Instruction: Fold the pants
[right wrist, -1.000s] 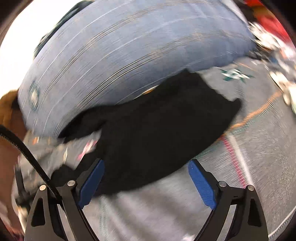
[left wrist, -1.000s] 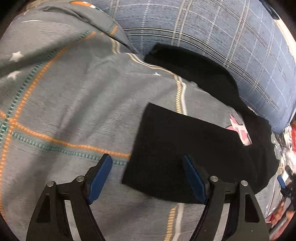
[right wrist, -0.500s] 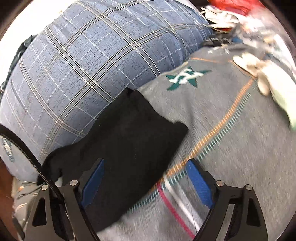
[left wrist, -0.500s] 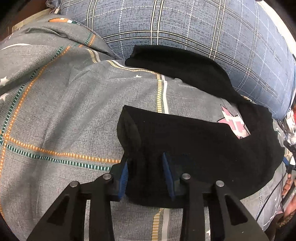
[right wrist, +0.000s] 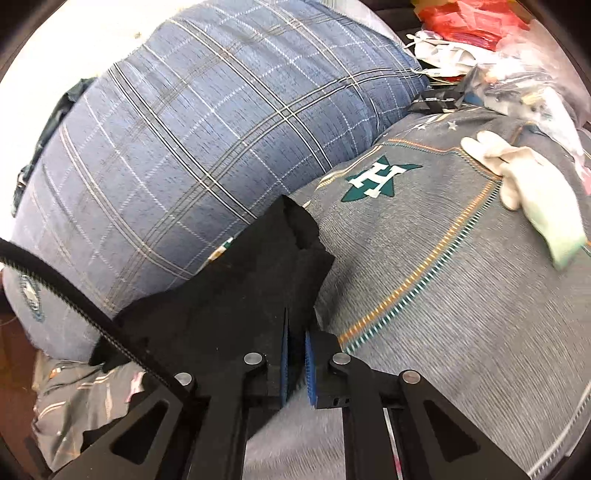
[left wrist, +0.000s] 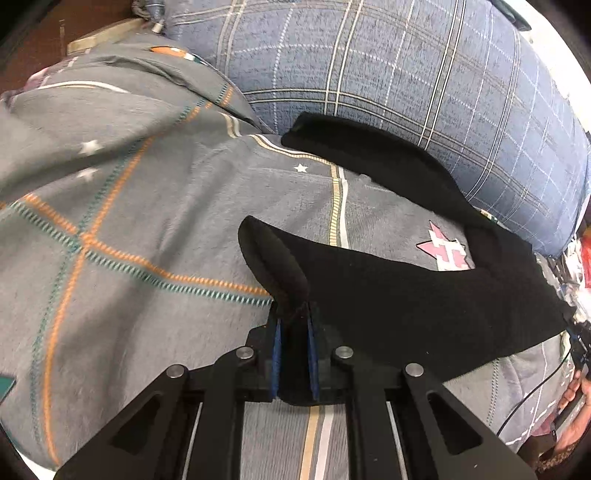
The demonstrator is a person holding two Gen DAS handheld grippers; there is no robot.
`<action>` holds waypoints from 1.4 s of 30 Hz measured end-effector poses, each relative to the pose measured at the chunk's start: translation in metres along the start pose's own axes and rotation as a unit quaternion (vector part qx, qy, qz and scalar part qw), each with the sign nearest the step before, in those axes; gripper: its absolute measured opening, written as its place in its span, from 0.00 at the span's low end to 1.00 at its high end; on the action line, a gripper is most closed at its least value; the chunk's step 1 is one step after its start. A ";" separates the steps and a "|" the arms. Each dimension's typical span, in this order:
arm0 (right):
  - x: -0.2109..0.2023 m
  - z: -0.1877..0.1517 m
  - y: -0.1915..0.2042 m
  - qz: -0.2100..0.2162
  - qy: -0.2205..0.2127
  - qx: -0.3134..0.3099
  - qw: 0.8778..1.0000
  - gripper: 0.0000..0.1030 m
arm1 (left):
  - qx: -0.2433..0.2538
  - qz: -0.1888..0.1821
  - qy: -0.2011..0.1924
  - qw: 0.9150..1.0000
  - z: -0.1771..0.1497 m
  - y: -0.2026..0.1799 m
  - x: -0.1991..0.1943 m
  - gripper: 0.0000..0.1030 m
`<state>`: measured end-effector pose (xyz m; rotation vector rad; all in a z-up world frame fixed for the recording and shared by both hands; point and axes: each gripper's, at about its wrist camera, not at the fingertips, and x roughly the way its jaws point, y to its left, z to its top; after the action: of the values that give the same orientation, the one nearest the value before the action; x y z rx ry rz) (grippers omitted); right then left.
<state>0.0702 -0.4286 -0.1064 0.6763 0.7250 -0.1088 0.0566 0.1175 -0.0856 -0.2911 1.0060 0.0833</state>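
Left claw point(left wrist: 294, 325) and right claw point(right wrist: 296, 341) are each clamped on an edge of the black knit pants point(left wrist: 406, 295), which lie on the grey star-patterned bedspread point(left wrist: 147, 229). We judge folding barely started: both legs remain spread apart, one resting against the blue plaid pillow point(left wrist: 406, 74).

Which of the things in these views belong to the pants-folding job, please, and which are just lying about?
Job:
black pants
left gripper, shut on a pant-leg end
right gripper, shut on the pants' edge
grey bedspread, the folding surface

Lying about:
blue plaid pillow
white glove
red bag clutter
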 end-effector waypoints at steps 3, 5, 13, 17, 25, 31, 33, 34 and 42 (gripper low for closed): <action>-0.019 -0.004 -0.007 -0.002 -0.007 0.006 1.000 0.04 | -0.007 0.001 -0.006 1.000 -0.012 0.009 -0.014 0.10; -0.034 -0.007 -0.021 -0.017 -0.018 0.012 1.000 0.01 | -0.011 -0.003 -0.001 1.000 -0.021 0.013 -0.017 0.10; -0.029 -0.009 -0.054 0.020 0.021 0.047 0.998 0.79 | -0.010 0.012 0.018 1.000 -0.030 0.011 0.011 0.11; -0.010 -0.003 -0.041 0.035 0.011 0.043 0.998 0.80 | -0.014 0.007 0.027 1.000 -0.026 0.013 0.021 0.20; 0.038 0.003 -0.024 0.001 0.030 0.060 0.998 0.06 | -0.016 0.003 0.028 0.999 -0.021 0.010 0.026 0.06; -0.001 0.009 -0.018 0.034 0.005 0.034 0.999 0.05 | -0.030 -0.004 0.016 0.999 -0.024 0.008 0.008 0.06; -0.013 0.007 -0.020 0.038 0.002 0.032 0.999 0.05 | -0.035 -0.010 0.017 0.999 -0.026 0.008 0.004 0.06; -0.015 0.006 -0.023 0.038 0.000 0.033 0.999 0.05 | -0.038 -0.012 0.018 0.999 -0.028 0.006 0.003 0.06; -0.010 -0.005 -0.068 -0.023 0.032 0.074 0.996 0.14 | -0.013 0.016 0.048 0.999 -0.041 0.005 0.015 0.14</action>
<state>0.0384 -0.4804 -0.1392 0.8082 0.7997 -0.1854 0.0298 0.1097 -0.1198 -0.3058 1.1060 0.1127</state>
